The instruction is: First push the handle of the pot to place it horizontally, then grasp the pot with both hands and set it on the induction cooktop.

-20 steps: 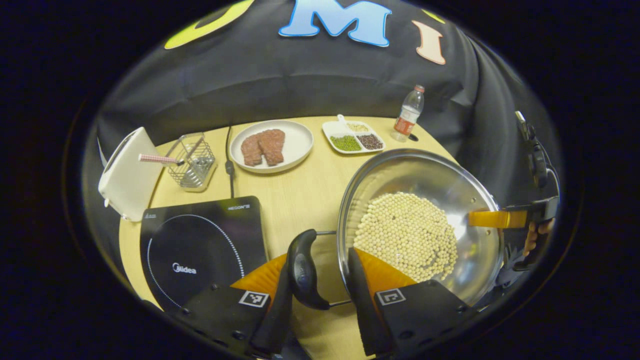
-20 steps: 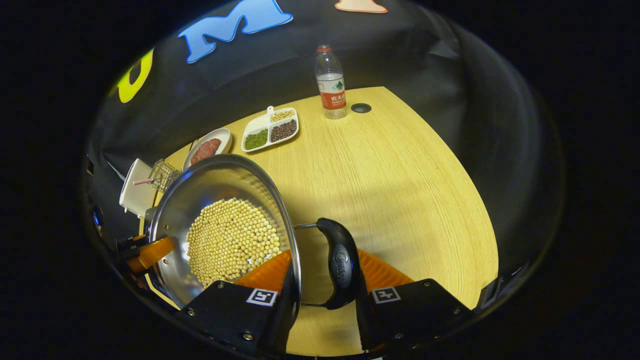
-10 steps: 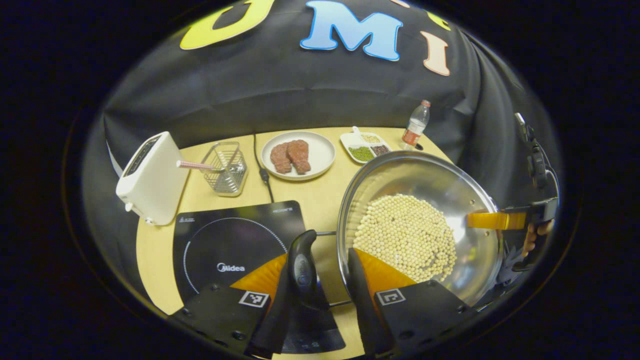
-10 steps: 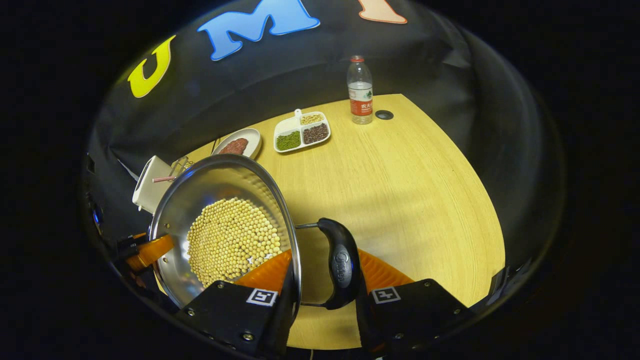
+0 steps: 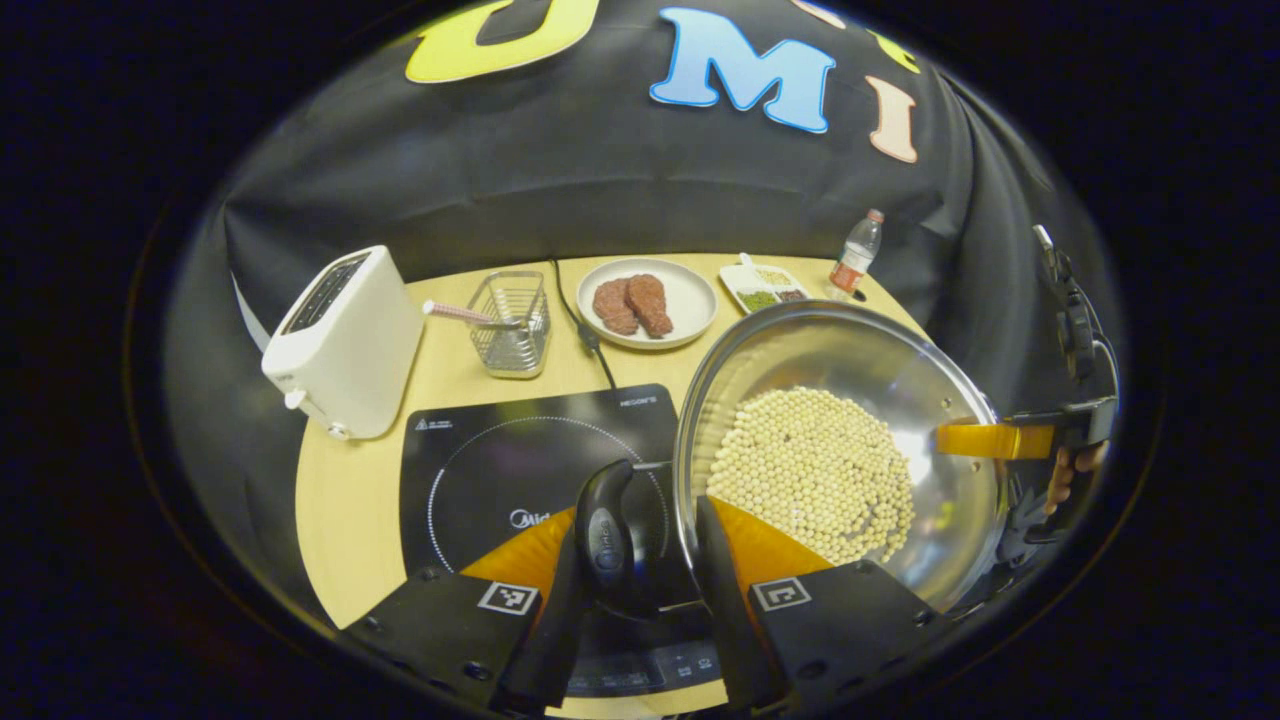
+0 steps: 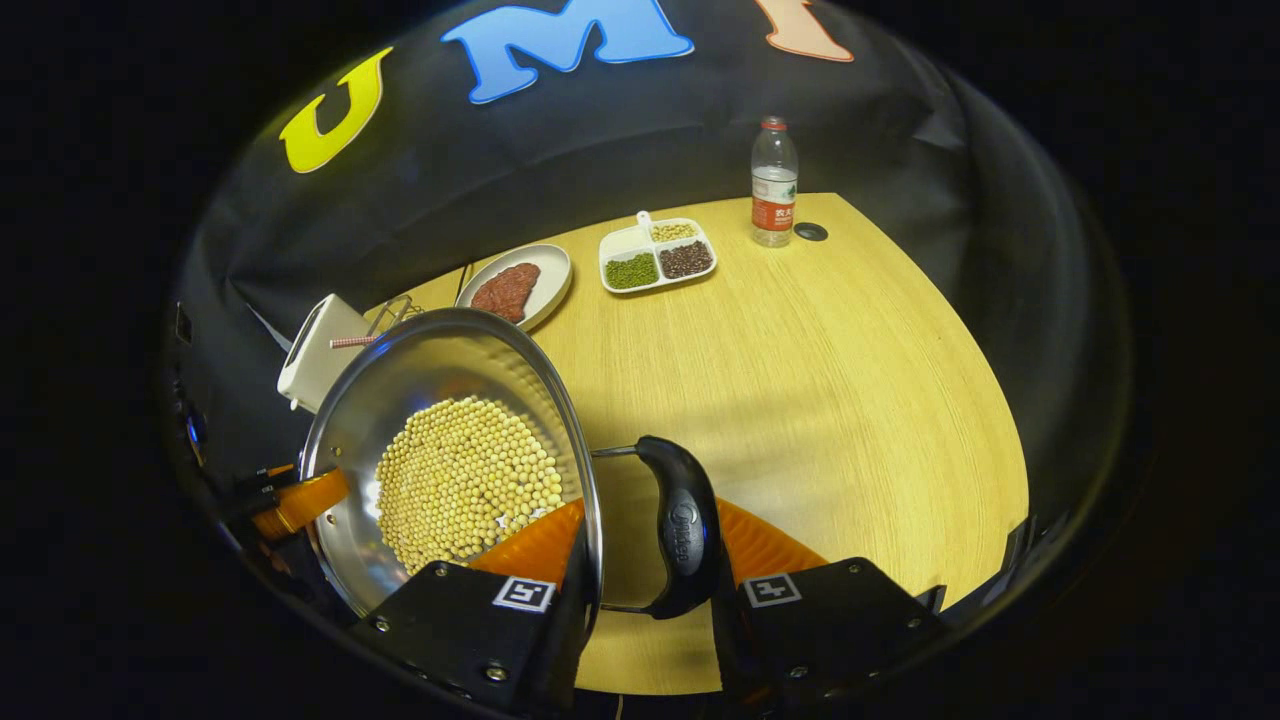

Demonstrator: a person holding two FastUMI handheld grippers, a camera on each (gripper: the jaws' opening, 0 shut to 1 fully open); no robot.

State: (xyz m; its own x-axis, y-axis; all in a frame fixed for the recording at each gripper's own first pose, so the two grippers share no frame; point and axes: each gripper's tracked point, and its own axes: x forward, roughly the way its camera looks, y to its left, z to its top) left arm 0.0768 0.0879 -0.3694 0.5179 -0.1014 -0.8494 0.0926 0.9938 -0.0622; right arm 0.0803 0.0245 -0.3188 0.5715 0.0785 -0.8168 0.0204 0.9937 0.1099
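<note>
I see my left gripper [image 5: 640, 560] closed around the pot's [image 5: 890, 350] black side handle [image 5: 608, 535], one finger outside the handle, the other inside the rim against the soybeans [image 5: 815, 470]. My right gripper [image 6: 640, 560] clamps the opposite handle [image 6: 682, 525] the same way. The pot hangs just right of my left gripper, above the near right edge of the induction cooktop [image 5: 500, 460].
</note>
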